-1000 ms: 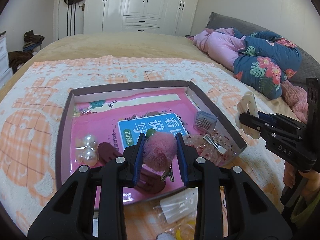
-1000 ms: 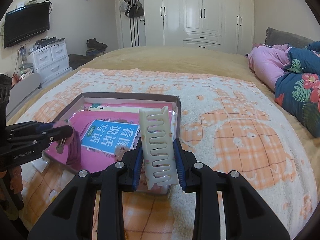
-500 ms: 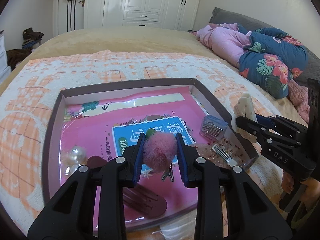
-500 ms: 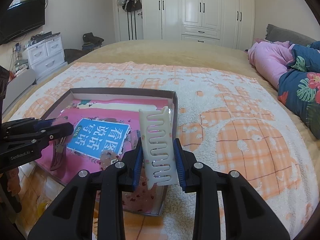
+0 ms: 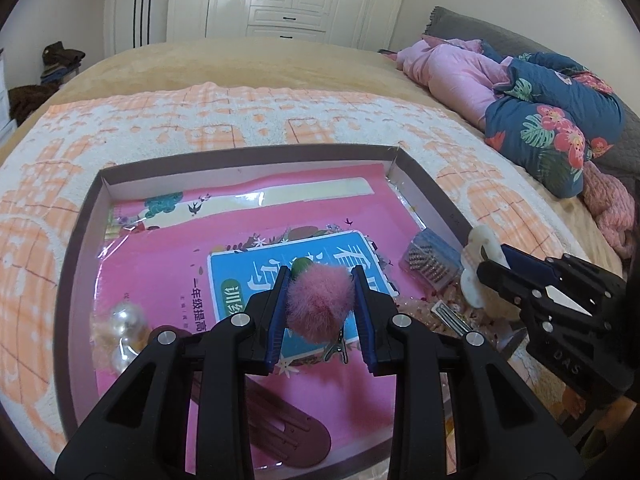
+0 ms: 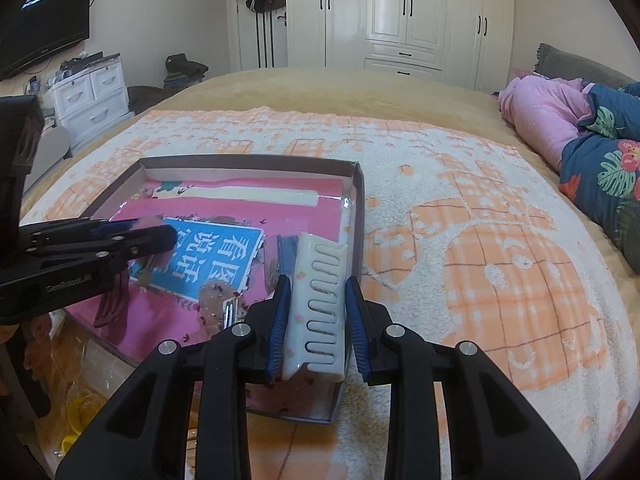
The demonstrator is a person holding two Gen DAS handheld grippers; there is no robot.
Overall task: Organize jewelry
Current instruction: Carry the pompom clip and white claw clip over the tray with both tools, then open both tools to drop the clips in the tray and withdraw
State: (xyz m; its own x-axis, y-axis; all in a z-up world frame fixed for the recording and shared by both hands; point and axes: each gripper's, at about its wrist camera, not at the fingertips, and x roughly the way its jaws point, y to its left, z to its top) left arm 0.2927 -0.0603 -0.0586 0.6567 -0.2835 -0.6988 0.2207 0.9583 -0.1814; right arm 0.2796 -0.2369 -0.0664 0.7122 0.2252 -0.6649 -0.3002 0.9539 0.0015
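- Three pearly beads are lying clustered at the left edge of the one shallow box, on its pink book cover.
- One dark maroon hair clip is resting just right of them, near the box's near wall, partly hidden under the tool.
- The left gripper is hanging over the middle of the box, its jaws clamping one fluffy pink pom-pom clip; a metal clasp is showing below the fluff.
- One clear packet of small hairpins is lying toward the box's right wall, and one silver snap clip is sitting nearer.
- The right gripper is squeezing one cream comb clip, holding it upright over the box's near right corner.
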